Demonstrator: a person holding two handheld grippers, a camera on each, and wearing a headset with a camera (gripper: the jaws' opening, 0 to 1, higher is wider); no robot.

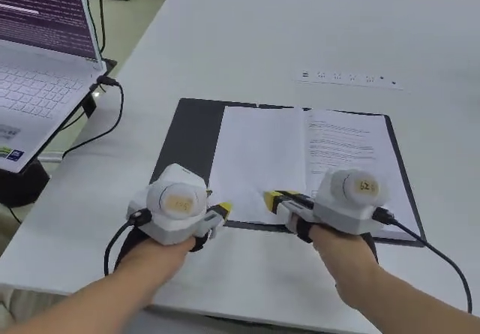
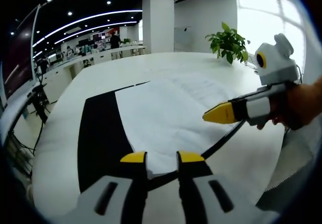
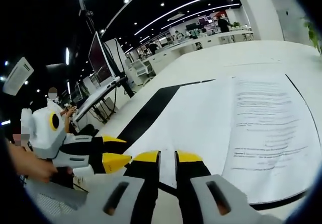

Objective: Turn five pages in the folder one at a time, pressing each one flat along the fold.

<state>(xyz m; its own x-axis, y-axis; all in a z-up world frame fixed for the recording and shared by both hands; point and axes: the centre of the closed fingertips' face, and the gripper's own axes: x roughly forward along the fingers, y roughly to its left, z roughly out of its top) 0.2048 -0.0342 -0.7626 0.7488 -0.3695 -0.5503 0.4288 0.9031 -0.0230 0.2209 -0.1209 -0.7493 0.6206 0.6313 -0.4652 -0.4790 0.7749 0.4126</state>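
A black folder lies open on the white table. A blank white page lies on its left half and a printed page on its right. Both grippers hover at the folder's near edge, tips pointing toward each other. My left gripper sits by the blank page's lower left corner, jaws nearly together with nothing between them. My right gripper is over the bottom of the blank page near the fold, shut and holding nothing. In the left gripper view the right gripper comes in from the right.
An open laptop stands at the far left with a black cable trailing toward the folder. A flat socket strip is set into the table behind the folder. The table's front edge runs just under my hands.
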